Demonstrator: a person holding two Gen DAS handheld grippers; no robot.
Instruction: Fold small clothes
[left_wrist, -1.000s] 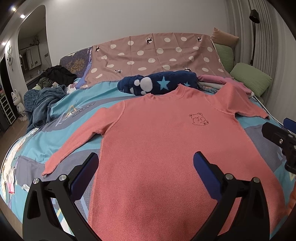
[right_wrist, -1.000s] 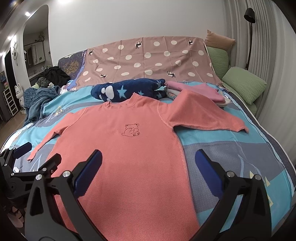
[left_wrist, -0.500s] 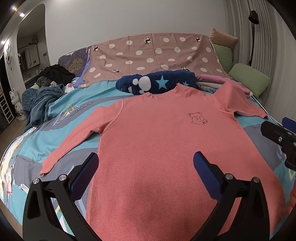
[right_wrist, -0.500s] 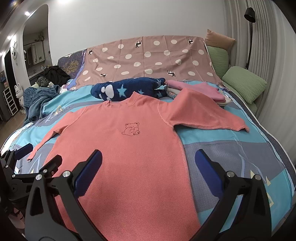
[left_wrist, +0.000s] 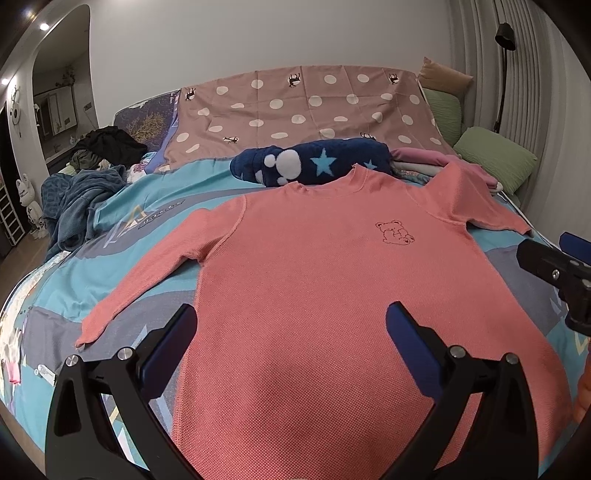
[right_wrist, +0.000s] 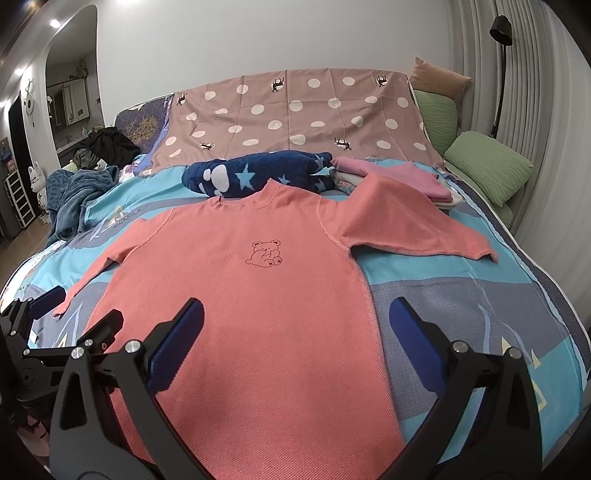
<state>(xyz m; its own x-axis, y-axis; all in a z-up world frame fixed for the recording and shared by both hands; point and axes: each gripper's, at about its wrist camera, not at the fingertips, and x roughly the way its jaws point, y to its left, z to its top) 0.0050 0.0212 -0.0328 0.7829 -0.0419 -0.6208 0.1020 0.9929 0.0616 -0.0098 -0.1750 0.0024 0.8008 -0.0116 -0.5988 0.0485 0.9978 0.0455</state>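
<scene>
A salmon-pink long-sleeved shirt (left_wrist: 317, 280) with a small bear outline on the chest lies flat, front up, on the bed; it also shows in the right wrist view (right_wrist: 258, 295). Both sleeves are spread out to the sides. My left gripper (left_wrist: 291, 332) is open and empty, above the shirt's lower left part. My right gripper (right_wrist: 295, 325) is open and empty, above the shirt's lower right edge. Each gripper shows in the other's view: the right one (left_wrist: 554, 269) and the left one (right_wrist: 62, 317).
The bed has a blue and grey patterned cover (right_wrist: 461, 295). A rolled navy star blanket (left_wrist: 310, 166) and folded pink clothes (right_wrist: 391, 173) lie behind the shirt's collar. A teal blanket heap (left_wrist: 74, 199) is at far left, green pillows (right_wrist: 487, 166) at right.
Both grippers have risen and pulled back slightly, so the shirt sits a little lower and farther in each view. Both stay open. The shirt has not moved.
</scene>
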